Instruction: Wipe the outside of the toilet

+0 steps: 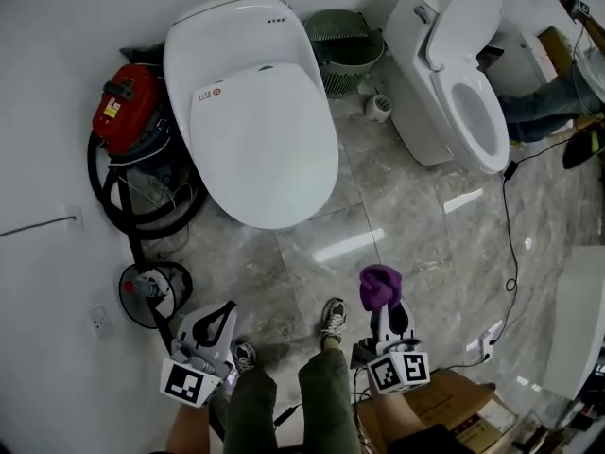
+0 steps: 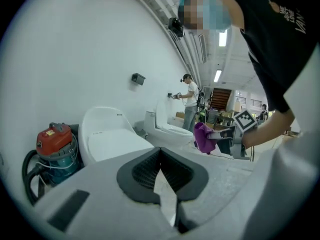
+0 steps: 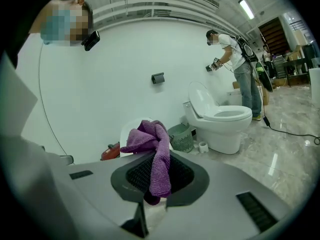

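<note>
Standing on the marble floor [image 1: 397,216], I hold my right hand-held gripper [image 1: 385,308] clamped on a purple cloth [image 1: 380,285], which bunches above the closed jaws and drapes down between the pads. The closed-lid toilet [image 1: 253,112] sits ahead of me, well apart from the cloth and from both tools. My left hand-held gripper [image 1: 225,312] hangs near my left shoe [image 1: 244,354], jaws pressed together at the tips, carrying nothing. A second toilet [image 1: 463,93], lid up, stands to the right.

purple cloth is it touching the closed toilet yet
No, the purple cloth is clamped in the right tool above the floor, clearly apart from the closed toilet.
</note>
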Action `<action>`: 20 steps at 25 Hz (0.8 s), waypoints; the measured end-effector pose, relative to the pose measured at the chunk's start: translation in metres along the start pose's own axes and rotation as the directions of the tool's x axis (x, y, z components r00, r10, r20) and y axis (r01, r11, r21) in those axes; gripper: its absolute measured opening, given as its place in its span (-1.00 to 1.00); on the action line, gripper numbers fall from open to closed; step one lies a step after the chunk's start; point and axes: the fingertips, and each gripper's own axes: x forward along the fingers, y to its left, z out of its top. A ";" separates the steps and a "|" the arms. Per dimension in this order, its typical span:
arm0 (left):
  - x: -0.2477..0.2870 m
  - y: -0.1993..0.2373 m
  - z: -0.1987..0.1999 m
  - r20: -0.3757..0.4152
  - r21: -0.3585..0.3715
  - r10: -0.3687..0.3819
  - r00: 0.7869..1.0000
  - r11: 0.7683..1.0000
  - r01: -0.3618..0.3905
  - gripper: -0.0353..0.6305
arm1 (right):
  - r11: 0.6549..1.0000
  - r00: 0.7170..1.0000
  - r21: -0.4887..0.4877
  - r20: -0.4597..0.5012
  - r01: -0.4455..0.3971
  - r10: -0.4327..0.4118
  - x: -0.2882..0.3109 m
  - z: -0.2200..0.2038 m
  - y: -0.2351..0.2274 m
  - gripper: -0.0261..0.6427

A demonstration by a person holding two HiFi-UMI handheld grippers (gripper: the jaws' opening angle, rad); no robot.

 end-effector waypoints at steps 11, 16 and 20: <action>-0.045 -0.018 0.168 0.091 -0.082 0.059 0.994 0.995 -0.051 -0.88 | 1.000 0.998 -0.006 0.064 -0.016 0.016 -0.046 0.174 0.059 -0.79; -0.072 -0.038 0.223 0.110 -0.073 0.030 0.994 0.997 -0.022 -0.88 | 0.999 0.998 -0.030 0.059 -0.033 0.035 -0.077 0.217 0.091 -0.79; -0.092 -0.058 0.259 0.119 -0.051 -0.002 0.993 0.999 0.009 -0.88 | 0.998 0.998 -0.034 0.042 -0.050 0.051 -0.106 0.236 0.118 -0.79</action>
